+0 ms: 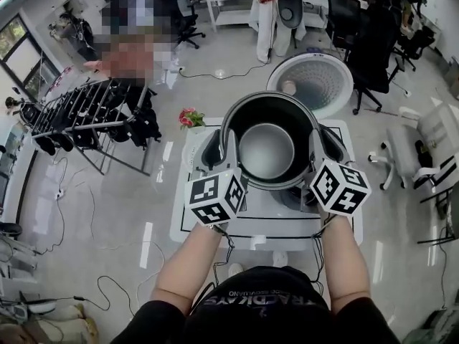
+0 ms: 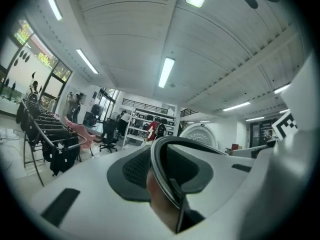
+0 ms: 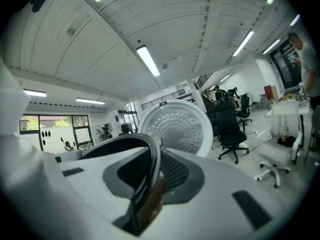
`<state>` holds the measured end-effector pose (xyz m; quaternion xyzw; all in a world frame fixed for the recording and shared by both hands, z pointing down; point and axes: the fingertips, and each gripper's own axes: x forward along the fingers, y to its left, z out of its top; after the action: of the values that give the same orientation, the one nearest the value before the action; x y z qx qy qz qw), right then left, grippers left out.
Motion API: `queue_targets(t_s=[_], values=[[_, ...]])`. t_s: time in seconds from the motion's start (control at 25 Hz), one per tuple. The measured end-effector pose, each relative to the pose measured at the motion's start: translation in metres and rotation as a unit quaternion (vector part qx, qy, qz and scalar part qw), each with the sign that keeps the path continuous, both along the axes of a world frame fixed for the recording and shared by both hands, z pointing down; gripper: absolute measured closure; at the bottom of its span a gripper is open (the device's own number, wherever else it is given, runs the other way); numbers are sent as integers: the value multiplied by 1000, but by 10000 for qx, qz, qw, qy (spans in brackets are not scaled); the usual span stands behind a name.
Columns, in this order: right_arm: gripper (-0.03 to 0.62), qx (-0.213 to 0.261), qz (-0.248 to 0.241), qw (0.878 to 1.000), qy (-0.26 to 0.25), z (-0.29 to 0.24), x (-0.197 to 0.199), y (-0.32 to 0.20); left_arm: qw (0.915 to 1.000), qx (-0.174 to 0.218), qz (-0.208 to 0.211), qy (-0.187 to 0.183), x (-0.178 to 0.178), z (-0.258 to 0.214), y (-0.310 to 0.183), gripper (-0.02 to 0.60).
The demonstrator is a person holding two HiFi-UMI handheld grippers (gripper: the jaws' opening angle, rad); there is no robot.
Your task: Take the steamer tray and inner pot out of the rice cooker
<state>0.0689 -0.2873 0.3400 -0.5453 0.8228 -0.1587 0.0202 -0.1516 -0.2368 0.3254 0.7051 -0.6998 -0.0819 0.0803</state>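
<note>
We have the inner pot point(image 1: 267, 143) held between us above the white table point(image 1: 188, 213). It is clear of the rice cooker, whose body we cannot make out beneath it. The round white perforated disc point(image 1: 313, 79) standing up behind is probably the cooker's open lid, though from the head view we cannot be sure. The left gripper point(image 1: 224, 153) is clamped on the pot's dark rim at its left side, one pad inside the wall and one outside. The right gripper point(image 1: 318, 149) pinches the rim the same way on the opposite side. Both gripper views show the thin rim edge caught between the pads. To do this step well, we judge that the two hands must travel together at the same height and the same spacing. If they pull apart or squeeze inward, a thin, smooth rim is likely to slip out of a pinch grip. The pot looks level now, with its grey floor facing straight up, and we want it that way as we carry it toward a bare part of the table. We should set it down flat and free the jaws only once it rests on its base. We see no steamer tray in these views, so we cannot say where it is.
</note>
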Motion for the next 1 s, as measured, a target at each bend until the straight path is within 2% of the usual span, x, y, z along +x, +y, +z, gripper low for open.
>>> queue_targets(t_s=[0.24,0.56,0.76,1.0], values=[[520,-73,-614,9981,13,9,-74,11,9980,-189,-604,-7,-67,16,35,480],[520,-285,-1286,9912,93,45,-159,35,9904,-649,-1218,54,-140,62,86,480],[530,-531,-1468,9877,123,79,-185,52,9854,-962,-1400,133,-164,97,110,480],[528,-999,-1480,9836,247,128,-196,71,9809,-1349,-1395,146,-174,137,129,480]])
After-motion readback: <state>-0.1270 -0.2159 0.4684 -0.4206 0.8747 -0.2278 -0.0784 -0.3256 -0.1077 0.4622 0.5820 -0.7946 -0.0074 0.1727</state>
